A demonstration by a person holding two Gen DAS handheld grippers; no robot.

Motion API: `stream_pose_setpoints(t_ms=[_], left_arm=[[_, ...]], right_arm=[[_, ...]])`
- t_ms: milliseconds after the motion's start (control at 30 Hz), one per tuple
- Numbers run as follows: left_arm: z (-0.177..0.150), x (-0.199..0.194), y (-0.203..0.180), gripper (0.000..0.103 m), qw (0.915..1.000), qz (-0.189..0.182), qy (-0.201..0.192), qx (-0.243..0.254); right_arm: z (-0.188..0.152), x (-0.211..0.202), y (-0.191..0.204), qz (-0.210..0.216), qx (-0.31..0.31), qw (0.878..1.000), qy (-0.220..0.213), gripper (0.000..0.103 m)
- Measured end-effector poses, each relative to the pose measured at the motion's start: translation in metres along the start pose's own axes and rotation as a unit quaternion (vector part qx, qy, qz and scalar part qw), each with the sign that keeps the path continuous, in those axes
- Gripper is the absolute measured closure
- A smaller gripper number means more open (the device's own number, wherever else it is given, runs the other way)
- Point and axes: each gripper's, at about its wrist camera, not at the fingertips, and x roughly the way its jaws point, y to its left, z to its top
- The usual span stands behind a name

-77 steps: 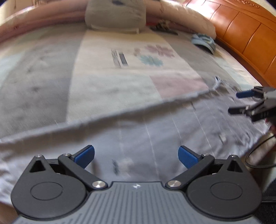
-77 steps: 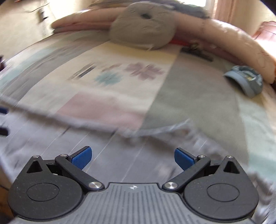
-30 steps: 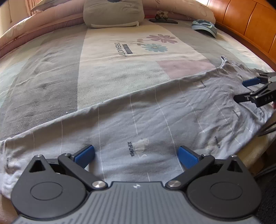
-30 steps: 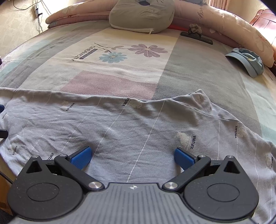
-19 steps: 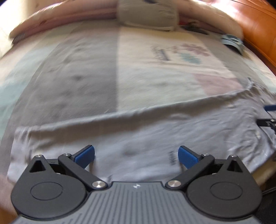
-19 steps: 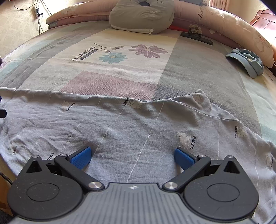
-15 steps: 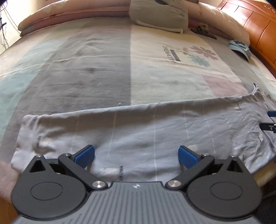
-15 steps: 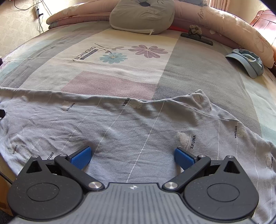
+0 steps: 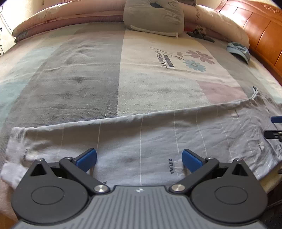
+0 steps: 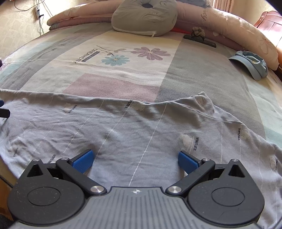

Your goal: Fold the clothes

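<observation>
A long grey garment (image 9: 158, 137) with thin white stripes and small printed logos lies spread flat along the near edge of the bed. Its cuffed end (image 9: 15, 151) shows at the left of the left wrist view. My left gripper (image 9: 139, 158) hovers open just above the cloth, nothing between its blue pads. In the right wrist view the same garment (image 10: 123, 128) fills the foreground, with a raised point (image 10: 202, 100) at its far edge. My right gripper (image 10: 134, 159) is open over it and holds nothing. Its tips (image 9: 275, 126) show at the right edge of the left wrist view.
The bed's patchwork cover (image 9: 88, 79) with a flower print (image 10: 134, 54) stretches beyond the garment. A grey pillow (image 10: 144, 15) and pink bolsters (image 9: 67, 19) line the far side. A blue cap (image 10: 252, 65) lies far right, by an orange wooden headboard (image 9: 260, 30).
My left gripper has swung left along the garment, bringing its cuffed end into view. The right gripper has stayed put. Both stay open and the garment lies still.
</observation>
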Motion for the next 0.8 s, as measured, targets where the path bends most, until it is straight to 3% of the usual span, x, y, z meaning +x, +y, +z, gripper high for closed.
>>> stream_pose_setpoints(t_ms=[100,267,367,500,667,800], left_arm=[[-0.002,0.001,-0.003,0.001,0.9999,-0.008,0.007,0.011],[-0.012,0.0,-0.01,0.001,0.999,0.005,0.01,0.044],[-0.005,-0.004,-0.008,0.001,0.9997,-0.006,0.012,0.021],[-0.008,-0.003,-0.004,0.001,0.9996,-0.023,0.006,-0.013],[-0.017,-0.001,-0.013,0.001,0.9999,-0.004,-0.002,0.011],[-0.015,-0.005,-0.002,0.001,0.9996,-0.023,-0.002,-0.018]], right_arm=[[-0.007,-0.015,-0.008,0.025,0.005,1.0,-0.005,0.0],[-0.029,-0.02,-0.021,0.014,0.002,1.0,0.027,0.0],[-0.033,-0.021,-0.015,0.004,-0.023,0.999,0.025,0.0],[-0.03,-0.018,-0.015,0.001,-0.009,1.0,0.026,0.0],[-0.024,-0.017,-0.014,-0.004,0.002,0.999,0.035,0.0],[-0.015,-0.016,-0.01,0.003,0.006,0.999,0.039,0.0]])
